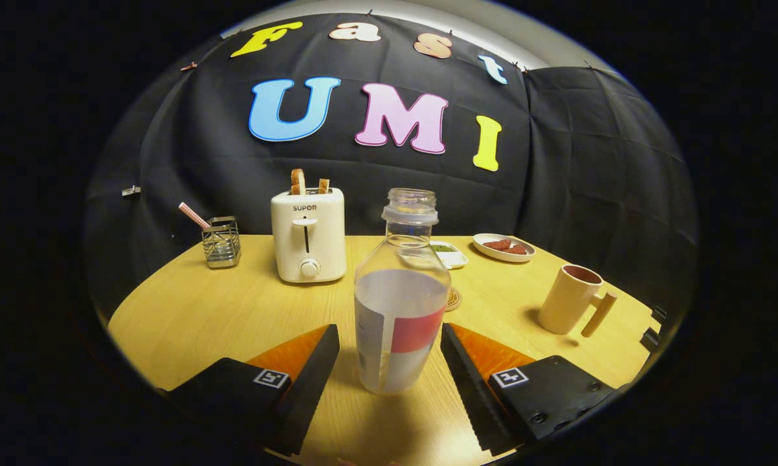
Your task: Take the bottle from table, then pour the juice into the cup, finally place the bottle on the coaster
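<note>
My gripper (389,340) is spread wide with the uncapped bottle (400,304) standing upright on the table (201,310) between its fingers, neither one touching, so an off-centre squeeze could tip it and spill juice before the cup (569,299).

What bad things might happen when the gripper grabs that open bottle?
1. The clear plastic bottle has no cap, so a tilted grab may spill juice on the wooden table.
2. The open gripper flanks it without touching; an uneven close might knock it over.
3. The round coaster sits partly hidden behind the bottle, making placement harder.
</note>
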`<act>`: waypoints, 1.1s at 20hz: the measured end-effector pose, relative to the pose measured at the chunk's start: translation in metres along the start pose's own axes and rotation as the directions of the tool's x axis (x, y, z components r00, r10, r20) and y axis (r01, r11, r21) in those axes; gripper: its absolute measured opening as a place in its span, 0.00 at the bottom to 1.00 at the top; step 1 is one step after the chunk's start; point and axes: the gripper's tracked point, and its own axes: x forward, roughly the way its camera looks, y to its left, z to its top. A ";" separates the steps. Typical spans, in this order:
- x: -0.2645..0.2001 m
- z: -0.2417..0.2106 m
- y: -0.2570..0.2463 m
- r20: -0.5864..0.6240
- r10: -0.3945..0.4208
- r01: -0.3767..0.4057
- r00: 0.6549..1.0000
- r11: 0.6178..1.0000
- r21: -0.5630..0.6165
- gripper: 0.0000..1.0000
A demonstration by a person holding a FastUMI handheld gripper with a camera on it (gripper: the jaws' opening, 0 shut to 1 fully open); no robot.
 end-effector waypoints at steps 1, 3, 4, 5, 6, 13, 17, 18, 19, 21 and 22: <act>0.004 0.006 -0.001 0.014 -0.006 0.006 1.000 1.000 0.001 0.97; 0.012 0.013 -0.005 0.033 -0.023 0.023 0.999 1.000 0.011 0.97; 0.018 0.014 -0.006 0.037 -0.033 0.032 0.999 0.999 0.015 0.97; 0.023 0.012 -0.007 0.034 -0.041 0.041 0.999 0.999 0.014 0.97; 0.027 0.010 -0.008 0.029 -0.046 0.046 0.999 0.999 0.008 0.97; 0.042 0.012 -0.008 0.035 -0.049 0.050 0.998 0.999 -0.007 0.83; 0.037 0.014 -0.010 0.024 -0.033 0.034 0.999 0.999 -0.018 0.77; 0.036 0.014 -0.008 0.014 -0.010 0.010 1.000 1.000 -0.015 0.77; 0.033 0.017 -0.006 0.013 0.022 -0.022 1.000 1.000 -0.010 0.76; 0.026 0.026 -0.006 0.017 0.079 -0.079 0.997 0.997 0.005 0.75; 0.023 0.034 -0.010 0.021 0.102 -0.102 0.995 0.995 0.014 0.75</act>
